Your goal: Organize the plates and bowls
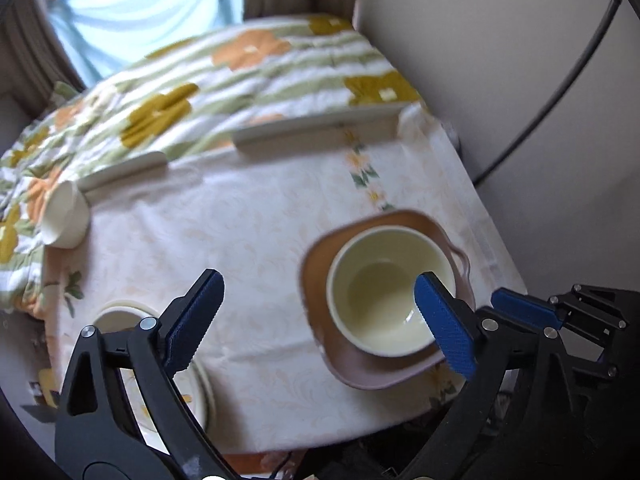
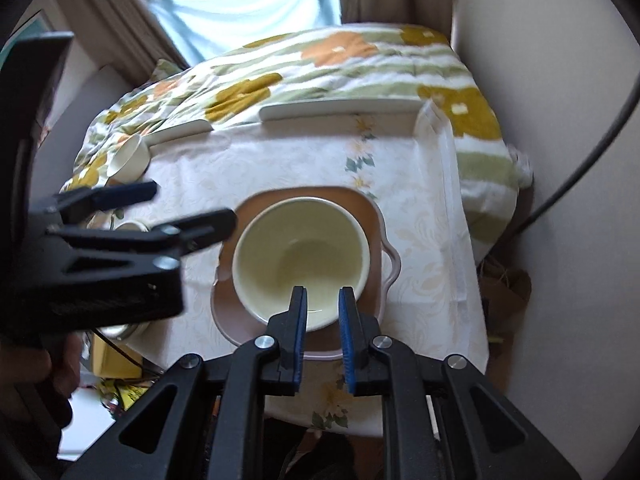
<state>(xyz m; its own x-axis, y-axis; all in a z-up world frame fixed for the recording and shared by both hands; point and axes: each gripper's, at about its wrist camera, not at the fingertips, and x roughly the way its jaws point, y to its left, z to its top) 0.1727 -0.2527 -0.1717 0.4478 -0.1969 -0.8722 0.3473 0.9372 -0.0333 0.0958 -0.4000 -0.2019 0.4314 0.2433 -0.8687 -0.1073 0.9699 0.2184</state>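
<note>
Pale yellow bowl (image 2: 300, 256): sits on pink plate (image 2: 376, 216), bench (image 2: 420, 240) centre. Right gripper (image 2: 323, 300): jaws narrowly parted astride bowl's near rim (contact unclear). Left gripper (image 1: 318, 300): jaws spread wide, empty.

glossy ceramic bowl (image 2: 301, 258), patterned cloth tablecloth (image 2: 416, 216)

Left tool (image 1: 320, 316) and right tool (image 2: 323, 336), black plastic frames, blue ribbed pads, silver screws
</note>
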